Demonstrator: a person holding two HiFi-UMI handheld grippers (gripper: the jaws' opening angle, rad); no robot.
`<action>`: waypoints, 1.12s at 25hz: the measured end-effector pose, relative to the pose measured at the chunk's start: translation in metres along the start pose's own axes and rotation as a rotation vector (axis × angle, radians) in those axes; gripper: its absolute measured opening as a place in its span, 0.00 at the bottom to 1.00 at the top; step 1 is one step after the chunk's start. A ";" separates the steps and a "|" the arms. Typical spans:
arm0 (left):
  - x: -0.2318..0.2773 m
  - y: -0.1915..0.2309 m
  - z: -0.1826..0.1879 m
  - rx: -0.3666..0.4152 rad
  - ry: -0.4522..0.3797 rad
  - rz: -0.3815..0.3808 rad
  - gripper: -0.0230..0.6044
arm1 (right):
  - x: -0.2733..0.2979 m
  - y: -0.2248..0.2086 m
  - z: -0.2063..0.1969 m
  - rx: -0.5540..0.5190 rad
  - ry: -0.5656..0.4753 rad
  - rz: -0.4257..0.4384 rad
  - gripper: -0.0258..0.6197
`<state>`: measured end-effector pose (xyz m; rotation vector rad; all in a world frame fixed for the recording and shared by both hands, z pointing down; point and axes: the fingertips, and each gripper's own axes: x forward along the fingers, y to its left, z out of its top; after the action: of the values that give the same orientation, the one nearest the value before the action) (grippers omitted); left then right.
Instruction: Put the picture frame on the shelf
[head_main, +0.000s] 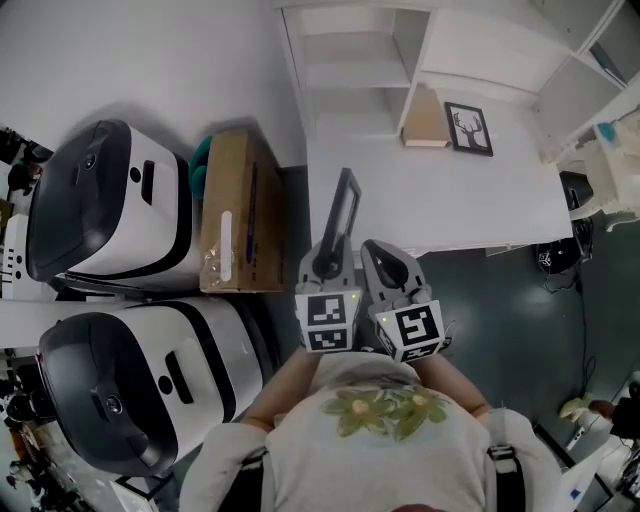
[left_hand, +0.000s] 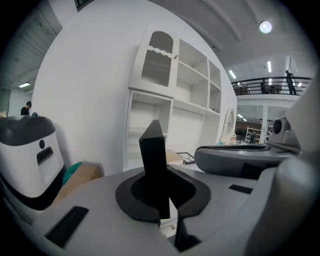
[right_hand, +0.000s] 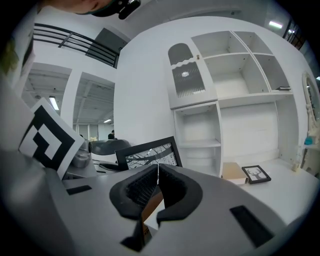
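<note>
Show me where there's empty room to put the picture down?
The white counter is bare in front of the deer picture and the tan box. The open shelves at its left end look empty too. Crowded: the floor on the left, with the cardboard box and two machines.

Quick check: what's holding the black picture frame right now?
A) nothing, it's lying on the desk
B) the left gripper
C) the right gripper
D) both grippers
B: the left gripper is shut on the picture frame; the right gripper has its jaws together on nothing.
</note>
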<state>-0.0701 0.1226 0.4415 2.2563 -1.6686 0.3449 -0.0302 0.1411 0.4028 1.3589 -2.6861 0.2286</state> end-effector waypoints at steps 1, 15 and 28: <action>0.004 0.004 0.001 0.000 0.003 -0.003 0.11 | 0.005 -0.002 0.000 -0.002 0.004 -0.005 0.09; 0.041 0.028 -0.002 -0.010 0.032 -0.013 0.11 | 0.029 -0.035 -0.009 0.011 0.035 -0.092 0.09; 0.091 0.050 0.005 -0.045 0.073 0.043 0.11 | 0.065 -0.080 0.002 0.041 0.038 -0.074 0.09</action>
<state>-0.0912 0.0270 0.4758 2.1523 -1.6732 0.3907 -0.0039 0.0429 0.4187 1.4469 -2.6091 0.3003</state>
